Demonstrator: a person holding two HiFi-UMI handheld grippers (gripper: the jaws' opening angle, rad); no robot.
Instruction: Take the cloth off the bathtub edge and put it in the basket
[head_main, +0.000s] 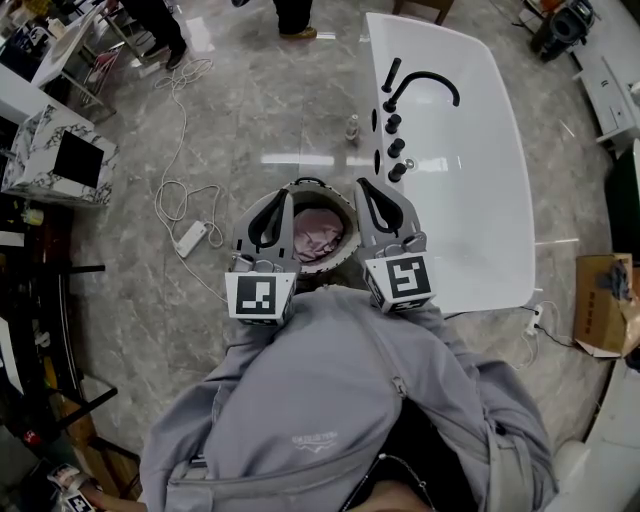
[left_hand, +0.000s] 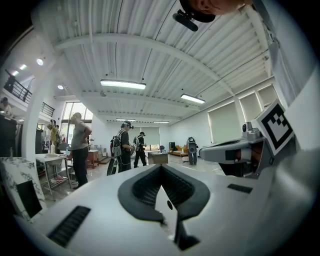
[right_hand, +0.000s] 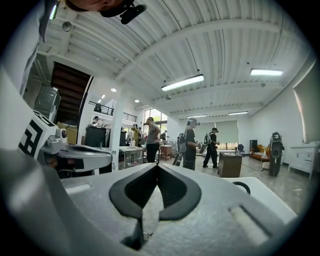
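The pink cloth (head_main: 318, 232) lies bunched inside the round basket (head_main: 312, 184), which stands on the floor beside the white bathtub (head_main: 480, 200). The tub edge with its black faucet (head_main: 420, 85) carries no cloth. My left gripper (head_main: 283, 192) and right gripper (head_main: 362, 186) hover side by side above the basket, both shut with nothing between the jaws. In the left gripper view the left gripper (left_hand: 161, 167) points level across the room, its jaws meeting at the tip. The right gripper (right_hand: 158, 165) shows the same in the right gripper view.
A white power strip (head_main: 190, 238) with a looping cable lies on the floor to the left. A marble-patterned cabinet (head_main: 55, 160) stands at far left, a cardboard box (head_main: 600, 305) at far right. A small bottle (head_main: 352, 127) sits by the tub. Several people stand further off.
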